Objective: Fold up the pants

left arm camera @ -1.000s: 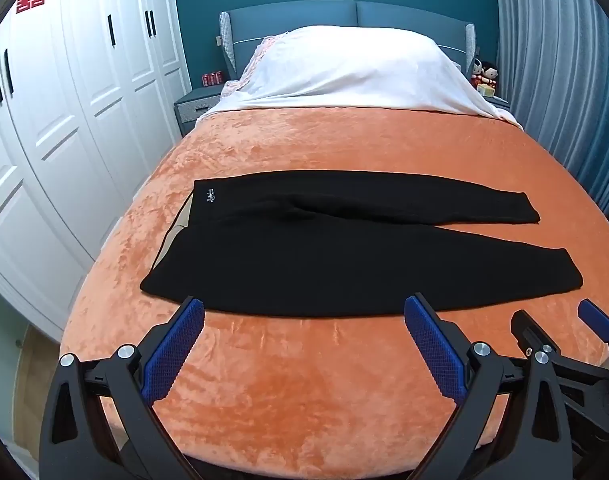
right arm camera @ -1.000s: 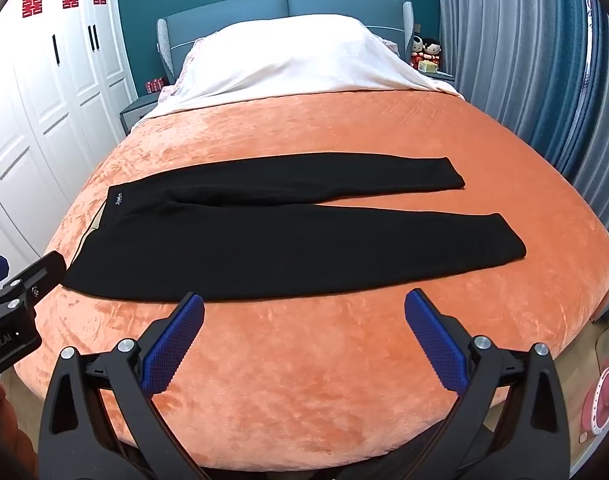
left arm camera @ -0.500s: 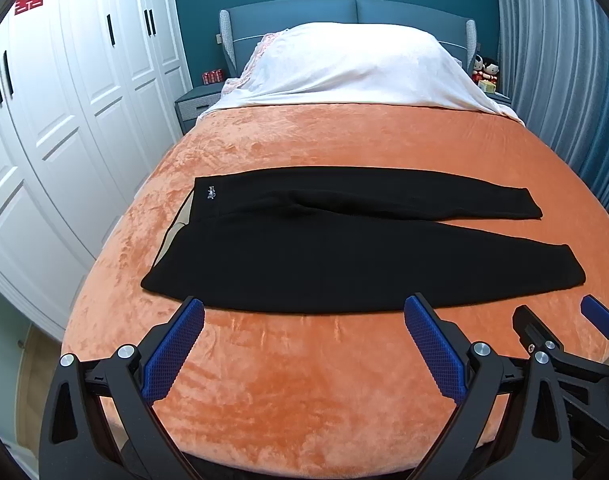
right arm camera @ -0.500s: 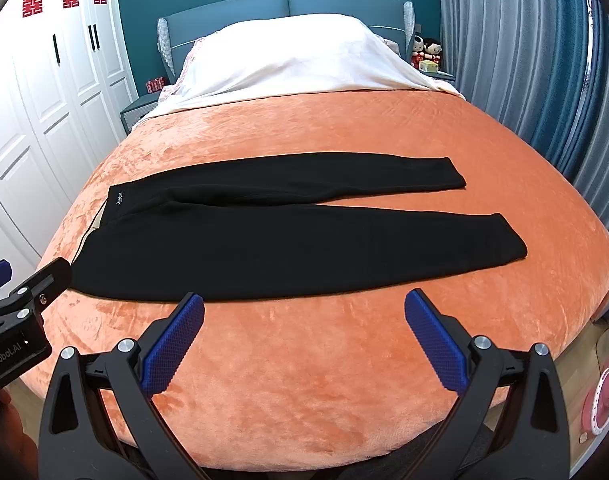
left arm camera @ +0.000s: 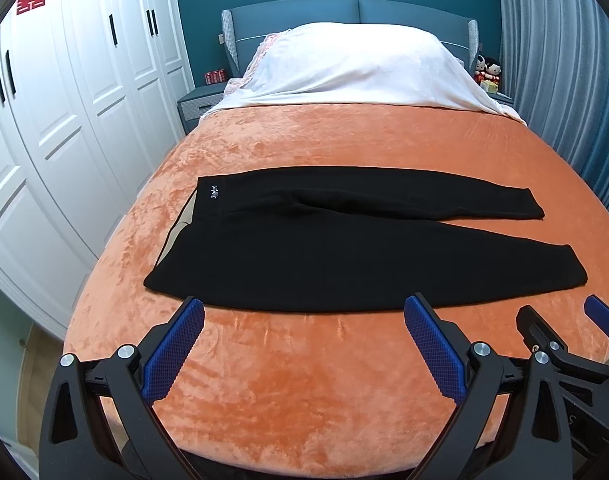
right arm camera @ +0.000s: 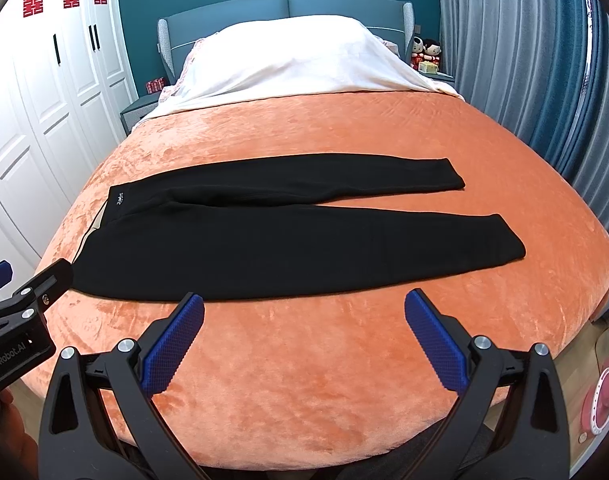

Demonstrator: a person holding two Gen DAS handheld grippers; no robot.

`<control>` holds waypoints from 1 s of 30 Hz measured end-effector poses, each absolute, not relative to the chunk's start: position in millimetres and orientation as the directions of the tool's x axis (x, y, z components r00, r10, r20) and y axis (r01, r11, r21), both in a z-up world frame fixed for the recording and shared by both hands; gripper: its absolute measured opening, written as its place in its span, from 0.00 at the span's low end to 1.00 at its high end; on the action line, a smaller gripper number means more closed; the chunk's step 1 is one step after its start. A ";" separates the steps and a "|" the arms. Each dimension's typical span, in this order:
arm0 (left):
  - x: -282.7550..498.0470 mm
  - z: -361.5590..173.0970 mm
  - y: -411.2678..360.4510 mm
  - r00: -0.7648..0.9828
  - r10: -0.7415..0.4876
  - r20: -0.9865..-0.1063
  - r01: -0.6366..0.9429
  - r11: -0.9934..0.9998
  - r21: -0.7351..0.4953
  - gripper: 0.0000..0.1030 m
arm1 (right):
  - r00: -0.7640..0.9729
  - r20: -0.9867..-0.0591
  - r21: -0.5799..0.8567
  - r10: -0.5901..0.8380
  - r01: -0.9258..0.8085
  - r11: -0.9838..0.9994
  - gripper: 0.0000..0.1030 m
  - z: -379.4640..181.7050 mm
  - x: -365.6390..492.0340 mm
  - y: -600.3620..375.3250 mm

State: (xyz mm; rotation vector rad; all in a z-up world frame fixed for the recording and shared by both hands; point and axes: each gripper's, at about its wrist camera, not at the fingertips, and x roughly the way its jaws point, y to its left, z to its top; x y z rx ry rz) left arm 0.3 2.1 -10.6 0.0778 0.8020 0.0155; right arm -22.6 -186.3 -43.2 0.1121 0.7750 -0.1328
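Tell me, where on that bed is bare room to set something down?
A wide orange strip between the pants and the white sheet, and another between the pants and the near edge. The middle is taken by the pants.

The left tool (left arm camera: pixel 304 344) and the right tool (right arm camera: pixel 304 340) hang side by side, both with blue pads wide apart and holding nothing.

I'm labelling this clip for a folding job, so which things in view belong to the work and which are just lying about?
Part of the job:
- black pants, spread flat
- orange blanket under them
- left gripper, open
- right gripper, open

Just lying about:
- white bedding at the headboard
- two dolls
- white wardrobe
- curtains
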 end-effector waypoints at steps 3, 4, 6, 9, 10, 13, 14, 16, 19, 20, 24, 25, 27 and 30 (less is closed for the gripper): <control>-0.5 -10.7 1.2 0.696 0.049 -0.717 0.016 0.996 0.083 0.95 | 0.706 -0.704 0.051 -0.079 0.161 0.986 0.96 -43.1 -22.4 -186.2; -0.7 -11.0 1.5 0.695 0.048 -0.718 0.016 0.997 0.082 0.95 | 0.706 -0.704 0.051 -0.079 0.162 0.986 0.96 -43.2 -22.4 -186.2; -0.4 -10.5 -0.7 0.693 0.047 -0.719 0.016 0.997 0.081 0.95 | 0.706 -0.704 0.050 -0.080 0.161 0.986 0.96 -43.4 -22.5 -185.8; 0.0 -8.9 -2.6 0.692 0.047 -0.720 0.018 0.996 0.082 0.95 | 0.707 -0.702 0.049 -0.082 0.162 0.986 0.96 -43.0 -23.1 -186.0; -0.1 -8.7 -2.5 0.692 0.048 -0.720 0.017 0.996 0.083 0.95 | 0.707 -0.702 0.048 -0.083 0.163 0.985 0.96 -43.0 -23.3 -185.9; 0.2 -8.9 -2.3 0.692 0.048 -0.720 0.016 0.997 0.081 0.95 | 0.707 -0.703 0.049 -0.082 0.163 0.985 0.96 -42.9 -23.1 -186.2; -0.4 -9.5 -2.7 0.693 0.051 -0.719 0.013 0.996 0.084 0.95 | 0.707 -0.703 0.050 -0.081 0.162 0.986 0.96 -42.9 -23.1 -186.3; -0.7 -9.6 -3.0 0.694 0.051 -0.718 0.014 0.996 0.084 0.95 | 0.707 -0.702 0.050 -0.081 0.162 0.985 0.96 -42.9 -23.1 -186.3; -0.6 -9.3 -3.0 0.693 0.049 -0.719 0.015 0.996 0.083 0.95 | 0.706 -0.703 0.047 -0.084 0.164 0.985 0.96 -42.9 -23.0 -186.3; -0.3 -9.2 -3.4 0.693 0.053 -0.719 0.012 0.996 0.085 0.95 | 0.707 -0.702 0.047 -0.084 0.164 0.985 0.96 -42.7 -23.4 -186.3; -0.6 -10.1 -5.9 0.691 0.048 -0.721 0.020 0.996 0.086 0.95 | 0.706 -0.703 0.046 -0.086 0.166 0.985 0.96 -42.8 -23.4 -186.3; -0.9 -10.1 -6.6 0.691 0.049 -0.721 0.020 0.996 0.087 0.95 | 0.706 -0.703 0.047 -0.086 0.167 0.985 0.96 -42.6 -24.0 -186.6; -0.8 -10.3 -5.9 0.691 0.044 -0.721 0.024 0.996 0.084 0.95 | 0.706 -0.703 0.046 -0.087 0.167 0.985 0.96 -42.6 -24.0 -186.6; -0.5 -10.6 -6.1 0.690 0.042 -0.723 0.025 0.996 0.082 0.95 | 0.706 -0.703 0.047 -0.086 0.167 0.985 0.96 -42.7 -23.9 -186.6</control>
